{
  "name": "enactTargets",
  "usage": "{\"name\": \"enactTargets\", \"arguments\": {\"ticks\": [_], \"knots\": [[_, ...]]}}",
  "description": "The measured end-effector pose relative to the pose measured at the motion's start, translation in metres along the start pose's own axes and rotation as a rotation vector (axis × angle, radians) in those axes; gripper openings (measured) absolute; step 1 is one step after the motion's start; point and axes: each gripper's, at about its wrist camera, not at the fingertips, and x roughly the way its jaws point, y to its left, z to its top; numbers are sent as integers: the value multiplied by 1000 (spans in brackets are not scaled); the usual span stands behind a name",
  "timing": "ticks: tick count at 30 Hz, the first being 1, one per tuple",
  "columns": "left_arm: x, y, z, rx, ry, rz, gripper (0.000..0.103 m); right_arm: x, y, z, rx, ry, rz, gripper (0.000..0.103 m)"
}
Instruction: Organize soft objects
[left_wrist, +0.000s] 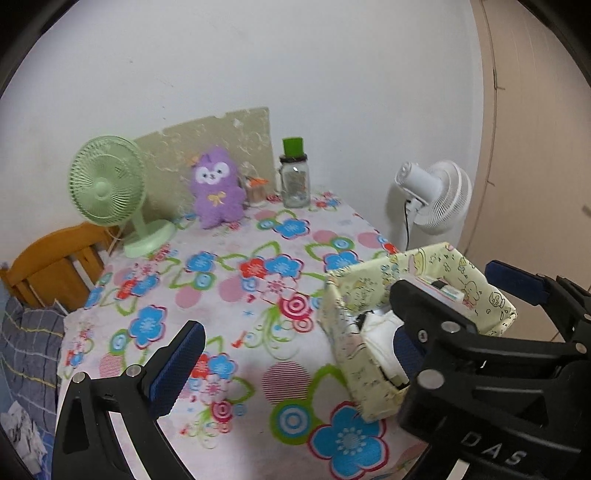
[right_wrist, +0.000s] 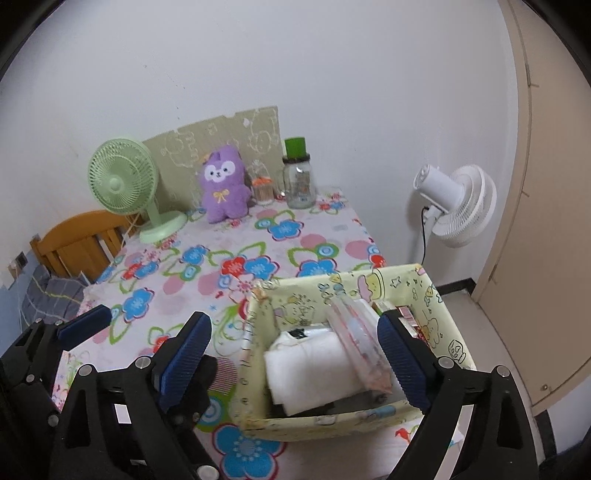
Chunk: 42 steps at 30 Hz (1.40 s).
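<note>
A yellow cartoon-print fabric box (right_wrist: 332, 419) stands at the near right corner of the table, also seen in the left wrist view (left_wrist: 354, 354). Inside it lie a white folded soft item (right_wrist: 310, 363) and a clear plastic bag (right_wrist: 352, 328). My right gripper (right_wrist: 295, 358) hovers open over the box, nothing pressed between its pads. My left gripper (left_wrist: 291, 358) stands open and empty above the cloth just left of the box; one of its fingers (right_wrist: 85, 321) shows in the right wrist view. A purple plush toy (left_wrist: 216, 188) (right_wrist: 223, 184) sits upright at the table's far edge.
The table has a floral cloth (left_wrist: 229, 295). At the back stand a green desk fan (left_wrist: 107, 181), a glass jar with a green lid (left_wrist: 294, 177) and a small toothpick jar (right_wrist: 263, 192). A wooden chair (left_wrist: 55, 266) is at left; a white floor fan (right_wrist: 454, 206) and a door (right_wrist: 546, 221) at right.
</note>
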Motion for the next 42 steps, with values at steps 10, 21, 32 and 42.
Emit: {"name": "enactTargets", "arguments": {"ticks": [10, 21, 32, 42], "knots": [[-37, 41, -11, -55, -92, 73, 103, -33, 31, -2, -50, -76, -20, 98], [-79, 76, -32, -111, -176, 127, 103, -66, 49, -14, -67, -159, -2, 98], [-94, 97, -46, -172, -212, 162, 103, -78, 45, -21, -50, -221, -6, 98], [-95, 103, -50, -211, -227, 157, 103, -72, 35, -29, 12, -218, 9, 101]]}}
